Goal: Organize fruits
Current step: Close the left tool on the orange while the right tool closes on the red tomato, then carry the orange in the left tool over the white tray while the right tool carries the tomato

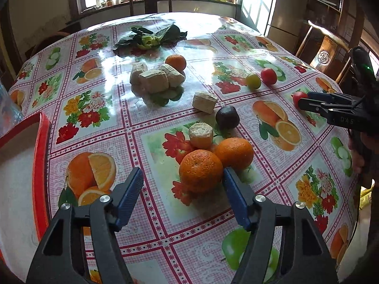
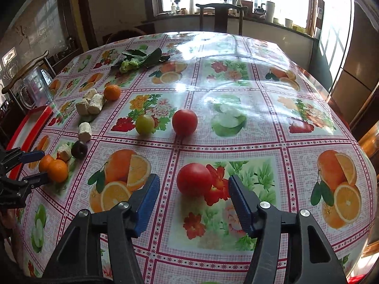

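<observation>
Two spread-jawed grippers, nothing held. Left gripper (image 1: 183, 183): released, lined up on nearest round orange mandarin (image 1: 200, 170), right pad touching. Right gripper (image 2: 194, 190): released, framing near red tomato (image 2: 194, 179) for pickup. Red-rimmed tray (image 1: 39, 156) at left table edge, likely destination.

Both wrist views look low across the surface (image 1: 132, 127) toward the windows. The left sits close behind two oranges (image 1: 200, 170), the right behind a tomato (image 2: 194, 181). Each shows the other's fruit.

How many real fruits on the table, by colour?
Orange: 3
Red: 2
Yellow-green: 1
Dark purple: 1
Total: 7
</observation>
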`<action>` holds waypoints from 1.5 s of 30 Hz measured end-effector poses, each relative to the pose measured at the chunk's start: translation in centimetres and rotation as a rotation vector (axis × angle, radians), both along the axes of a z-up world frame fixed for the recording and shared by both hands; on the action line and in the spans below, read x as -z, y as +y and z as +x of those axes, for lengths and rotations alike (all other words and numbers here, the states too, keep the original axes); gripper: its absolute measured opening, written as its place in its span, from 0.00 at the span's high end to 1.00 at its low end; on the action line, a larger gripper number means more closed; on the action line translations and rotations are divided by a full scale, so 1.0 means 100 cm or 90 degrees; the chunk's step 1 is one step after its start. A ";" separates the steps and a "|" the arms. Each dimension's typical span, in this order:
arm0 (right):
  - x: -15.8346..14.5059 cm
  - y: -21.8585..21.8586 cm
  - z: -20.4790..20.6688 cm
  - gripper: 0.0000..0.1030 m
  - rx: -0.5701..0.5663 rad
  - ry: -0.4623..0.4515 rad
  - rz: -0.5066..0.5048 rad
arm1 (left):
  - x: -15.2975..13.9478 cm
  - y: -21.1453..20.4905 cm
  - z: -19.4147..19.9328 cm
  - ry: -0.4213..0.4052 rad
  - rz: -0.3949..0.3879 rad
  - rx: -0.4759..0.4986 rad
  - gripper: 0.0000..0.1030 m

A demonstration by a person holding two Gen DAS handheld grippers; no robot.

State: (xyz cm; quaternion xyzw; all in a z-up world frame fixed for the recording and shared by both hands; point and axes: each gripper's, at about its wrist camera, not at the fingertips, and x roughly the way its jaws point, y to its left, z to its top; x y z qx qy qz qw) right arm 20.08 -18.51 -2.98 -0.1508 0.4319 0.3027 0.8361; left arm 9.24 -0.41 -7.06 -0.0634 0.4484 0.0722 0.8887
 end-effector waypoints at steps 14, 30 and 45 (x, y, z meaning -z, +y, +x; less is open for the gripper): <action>-0.005 0.011 -0.029 0.69 -0.014 0.011 0.026 | -0.005 0.000 -0.005 -0.031 -0.056 0.040 0.68; -0.029 0.029 -0.092 0.69 -0.065 0.016 0.067 | -0.025 0.013 -0.058 -0.067 -0.070 0.021 0.68; -0.047 0.085 -0.140 0.69 -0.158 0.017 0.100 | -0.048 0.044 -0.112 -0.103 -0.056 -0.021 0.68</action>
